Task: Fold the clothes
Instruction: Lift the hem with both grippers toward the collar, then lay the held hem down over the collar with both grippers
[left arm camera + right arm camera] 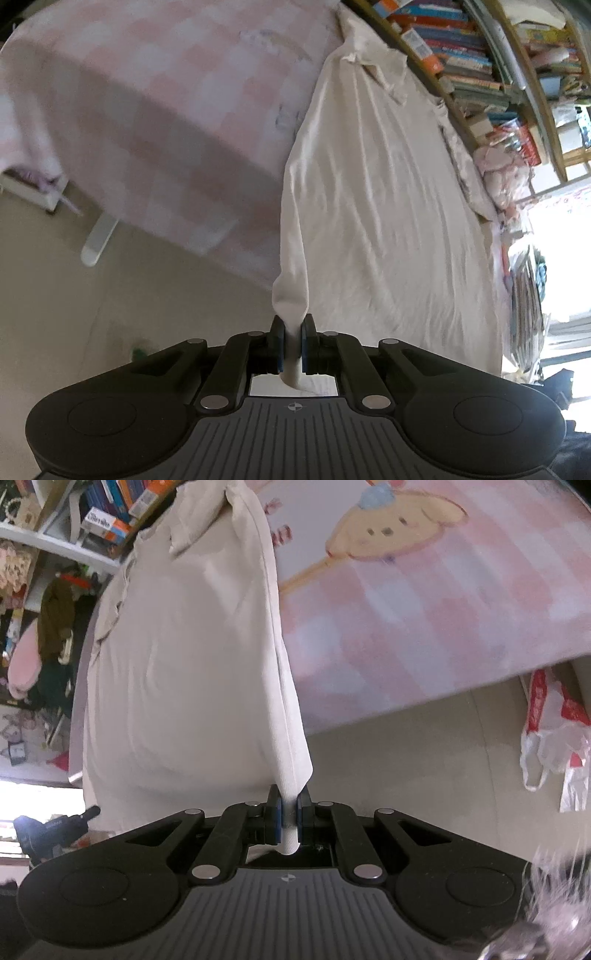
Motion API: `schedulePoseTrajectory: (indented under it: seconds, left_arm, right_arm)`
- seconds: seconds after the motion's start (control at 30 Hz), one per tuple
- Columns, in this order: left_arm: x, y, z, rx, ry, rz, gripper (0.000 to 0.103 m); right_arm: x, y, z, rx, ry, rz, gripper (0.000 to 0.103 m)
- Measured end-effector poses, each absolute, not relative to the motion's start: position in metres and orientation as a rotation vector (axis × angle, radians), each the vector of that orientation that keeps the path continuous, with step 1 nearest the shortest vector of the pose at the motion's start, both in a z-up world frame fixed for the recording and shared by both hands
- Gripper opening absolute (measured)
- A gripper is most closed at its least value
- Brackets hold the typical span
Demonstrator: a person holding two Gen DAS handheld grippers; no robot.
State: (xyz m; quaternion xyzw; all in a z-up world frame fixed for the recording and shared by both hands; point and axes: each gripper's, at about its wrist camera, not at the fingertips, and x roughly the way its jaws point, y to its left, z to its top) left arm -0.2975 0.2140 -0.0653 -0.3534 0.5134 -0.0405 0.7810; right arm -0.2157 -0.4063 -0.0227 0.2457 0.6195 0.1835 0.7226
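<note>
A cream-white garment (388, 206) lies spread over a table under a pink checked cloth (166, 92). My left gripper (292, 345) is shut on one near corner of it, and the fabric bunches into a narrow tail between the blue pads. In the right wrist view the same garment (177, 672) stretches away toward the shelves, its hem pinched in my right gripper (289, 821), which is shut on it. Both corners hang off the table's near edge, over the floor. The garment's far end is rumpled.
The pink cloth (424, 609) carries a cartoon dog print. Crowded bookshelves (480, 55) stand behind the table. A red and white plastic bag (554, 738) lies on the beige floor at the right. A white table foot (98, 240) shows at the left.
</note>
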Motion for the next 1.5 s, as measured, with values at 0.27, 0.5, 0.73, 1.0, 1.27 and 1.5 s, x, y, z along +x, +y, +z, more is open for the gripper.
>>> schedulePoseTrajectory:
  seconds: [0.27, 0.5, 0.73, 1.0, 1.27, 1.5]
  left_arm:
    - [-0.335, 0.202, -0.069, -0.802, 1.160, -0.059, 0.006]
    - [-0.327, 0.200, -0.014, -0.970, 0.841, -0.128, 0.006]
    - [-0.267, 0.210, 0.030, -1.155, 0.376, -0.189, 0.006]
    - [-0.165, 0.208, 0.080, -1.122, 0.250, -0.214, 0.005]
    - [-0.080, 0.234, 0.048, -1.180, 0.331, -0.159, 0.005]
    - [-0.035, 0.249, 0.009, -1.233, 0.447, -0.122, 0.005]
  right_arm:
    - [-0.244, -0.430, -0.025, 0.547, 1.439, 0.470, 0.007]
    - [-0.221, -0.450, 0.022, 0.795, 1.207, 0.627, 0.007]
    - [-0.146, -0.453, 0.064, 1.049, 0.810, 0.644, 0.007]
    - [-0.063, -0.418, 0.116, 1.038, 0.600, 0.611, 0.007]
    - [0.021, -0.398, 0.107, 1.038, 0.608, 0.514, 0.007]
    - [0.064, -0.381, 0.051, 1.119, 0.691, 0.413, 0.007]
